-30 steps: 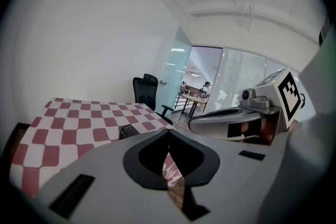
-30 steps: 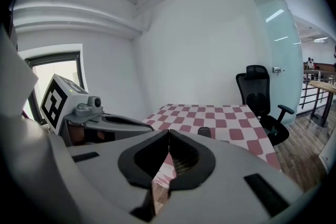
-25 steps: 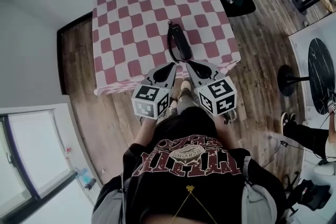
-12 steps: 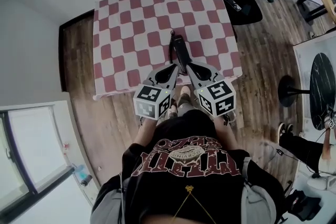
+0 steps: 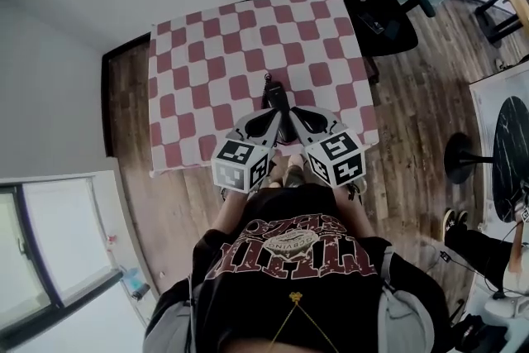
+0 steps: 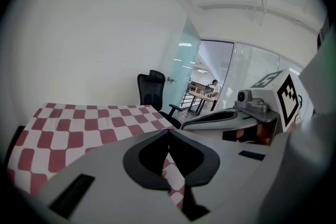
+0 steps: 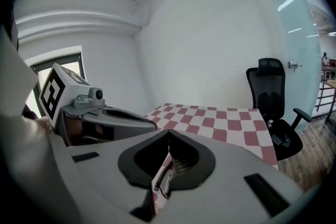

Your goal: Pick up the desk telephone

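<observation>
The left hand-held gripper point(image 5: 275, 115), jaws pressed together, aims over the checkered bench point(image 5: 190, 70) edge. The desk telephone point(image 5: 275, 93) lies just ahead of both tips. The right hand-held gripper point(image 5: 292, 112), also closed, mirrors it, probably lining up a two-sided lift.

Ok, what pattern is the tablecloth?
The tablecloth is pink-red and white checked, clearest in the head view.

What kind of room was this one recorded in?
Probably an office: a black swivel chair beside the checked-cloth table, a desk telephone on it, and a glass partition with more desks beyond.
</observation>
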The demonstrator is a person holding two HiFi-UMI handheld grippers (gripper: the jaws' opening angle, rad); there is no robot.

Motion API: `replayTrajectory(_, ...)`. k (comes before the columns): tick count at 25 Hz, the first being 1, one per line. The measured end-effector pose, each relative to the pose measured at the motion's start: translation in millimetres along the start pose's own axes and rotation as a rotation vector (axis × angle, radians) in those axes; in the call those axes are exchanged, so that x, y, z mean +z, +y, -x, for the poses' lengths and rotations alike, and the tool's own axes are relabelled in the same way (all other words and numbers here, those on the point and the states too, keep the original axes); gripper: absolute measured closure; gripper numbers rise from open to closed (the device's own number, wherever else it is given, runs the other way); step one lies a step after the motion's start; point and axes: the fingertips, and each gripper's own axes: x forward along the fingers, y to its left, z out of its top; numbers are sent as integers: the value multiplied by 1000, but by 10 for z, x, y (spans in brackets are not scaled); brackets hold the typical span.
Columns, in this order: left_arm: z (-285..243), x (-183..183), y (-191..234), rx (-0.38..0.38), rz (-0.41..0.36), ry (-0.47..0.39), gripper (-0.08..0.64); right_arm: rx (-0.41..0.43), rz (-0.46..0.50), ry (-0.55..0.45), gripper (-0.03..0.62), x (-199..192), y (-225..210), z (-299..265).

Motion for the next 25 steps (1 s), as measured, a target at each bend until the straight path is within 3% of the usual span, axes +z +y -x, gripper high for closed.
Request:
replayTrajectory(10, -286, 81, 61, 35, 12, 13, 552, 50, -10, 13, 574, -16, -266, -87)
replayTrajectory(19, -377, 78, 173, 92, 39, -4, 552, 118, 42, 34, 574, 4, -353, -258)
replayTrajectory(25, -394, 79, 307, 85, 54, -6, 552, 131, 28, 55, 574, 12, -334, -399)
